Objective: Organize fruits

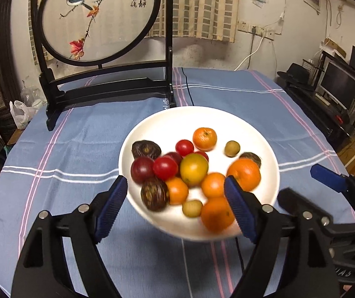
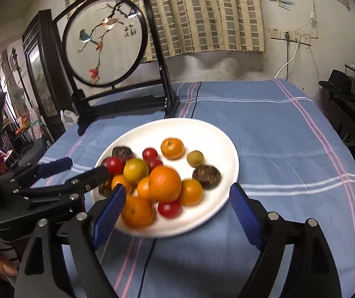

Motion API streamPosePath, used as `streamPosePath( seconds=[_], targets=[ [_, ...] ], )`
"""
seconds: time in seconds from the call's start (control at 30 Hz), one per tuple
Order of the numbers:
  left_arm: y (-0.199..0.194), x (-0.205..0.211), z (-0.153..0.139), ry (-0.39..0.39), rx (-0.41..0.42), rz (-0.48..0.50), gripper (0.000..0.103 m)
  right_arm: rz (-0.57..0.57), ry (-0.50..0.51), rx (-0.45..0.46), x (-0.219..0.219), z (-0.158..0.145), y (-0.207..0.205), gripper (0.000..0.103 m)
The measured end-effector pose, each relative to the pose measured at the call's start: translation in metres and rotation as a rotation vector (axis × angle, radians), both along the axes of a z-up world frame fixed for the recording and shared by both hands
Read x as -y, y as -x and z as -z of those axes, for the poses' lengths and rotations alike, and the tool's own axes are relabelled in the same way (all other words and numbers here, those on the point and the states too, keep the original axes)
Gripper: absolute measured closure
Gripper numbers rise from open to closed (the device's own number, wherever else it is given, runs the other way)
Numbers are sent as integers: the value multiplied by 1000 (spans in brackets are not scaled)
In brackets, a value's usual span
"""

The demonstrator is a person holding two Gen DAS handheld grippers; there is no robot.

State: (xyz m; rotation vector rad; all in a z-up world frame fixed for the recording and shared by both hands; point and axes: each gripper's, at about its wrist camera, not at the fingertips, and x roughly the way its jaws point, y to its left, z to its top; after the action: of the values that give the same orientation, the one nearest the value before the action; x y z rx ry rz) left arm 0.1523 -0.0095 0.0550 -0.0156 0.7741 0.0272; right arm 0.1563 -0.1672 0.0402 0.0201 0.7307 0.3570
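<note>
Blue striped cloth [image 1: 90, 134] covers the surface, with a round embroidered bird screen [image 1: 98, 17] standing at its far left. Near the middle sits a white plate [image 1: 167, 124] heaped with fruit: mandarins [image 1: 204, 138], red cherry tomatoes [image 1: 184, 147], a yellow-green tomato [image 1: 193, 168], dark wrinkled fruits [image 1: 145, 149] and small olive-coloured ones [image 1: 232, 148] (the near ones are blurred). Both the left tongs [image 1: 176, 207] and the right tongs [image 2: 177, 213] are spread wide over the plate's near edge, holding nothing.
</note>
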Motion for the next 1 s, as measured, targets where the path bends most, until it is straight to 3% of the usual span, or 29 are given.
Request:
streamPosePath(
  seconds=[0.2, 0.47, 0.73, 0.9, 1.0],
  targets=[
    [36, 0, 3, 5, 2, 4, 19, -4, 34, -19, 2, 5, 33, 10],
    [72, -3, 6, -53, 44, -13, 13, -21, 61, -41, 2, 14, 59, 10],
    [87, -7, 15, -29, 42, -20, 12, -45, 72, -72, 2, 27, 69, 10],
    [85, -9, 28, -34, -4, -6, 8, -21, 82, -119, 5, 43, 65, 10],
    [80, -15, 41, -61, -33, -47, 7, -14, 80, -163, 7, 56, 60, 10]
  ],
)
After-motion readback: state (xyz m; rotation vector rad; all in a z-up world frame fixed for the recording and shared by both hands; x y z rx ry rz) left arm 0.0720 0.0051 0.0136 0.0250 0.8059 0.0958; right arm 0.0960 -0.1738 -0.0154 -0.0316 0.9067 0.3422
